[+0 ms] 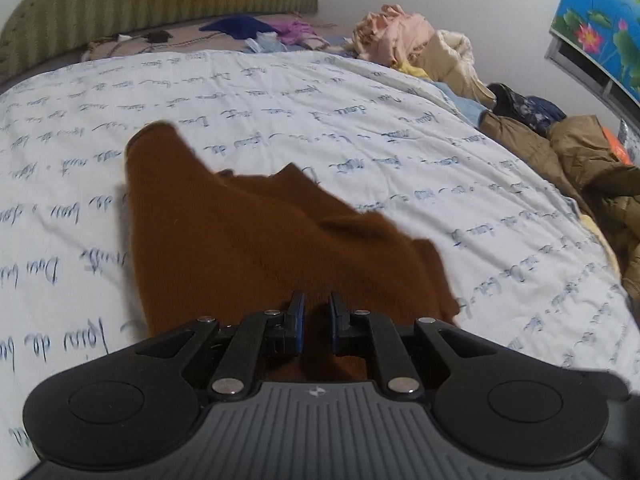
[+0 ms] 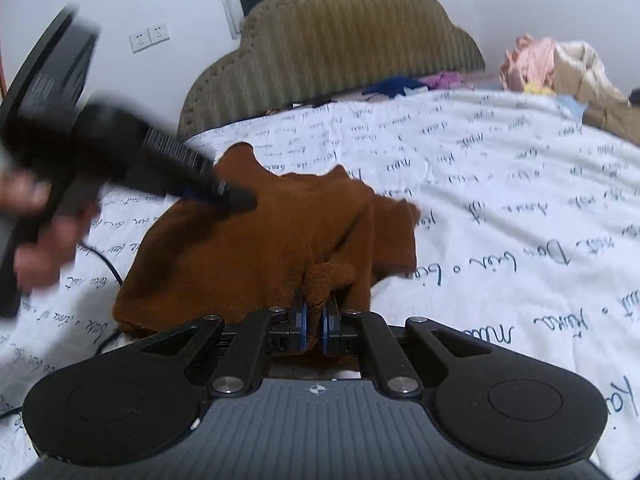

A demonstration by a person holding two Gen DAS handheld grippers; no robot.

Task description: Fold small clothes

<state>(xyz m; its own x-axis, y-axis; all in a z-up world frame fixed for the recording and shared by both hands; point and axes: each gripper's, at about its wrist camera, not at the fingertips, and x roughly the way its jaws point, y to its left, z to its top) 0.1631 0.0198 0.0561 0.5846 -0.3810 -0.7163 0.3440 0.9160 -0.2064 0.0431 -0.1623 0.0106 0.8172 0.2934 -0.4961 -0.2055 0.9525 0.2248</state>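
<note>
A small brown knit garment lies partly lifted on the white bedspread with blue script. My left gripper is shut on the garment's near edge, cloth bunched between its blue pads. In the right wrist view the same garment is crumpled, and my right gripper is shut on a raised fold of it. The left gripper also shows there, blurred, held by a hand at the garment's far left part.
A green padded headboard stands at the far end of the bed. A heap of clothes and jackets lies along the bed's right side. More small clothes lie near the headboard. A black cable runs over the bedspread at left.
</note>
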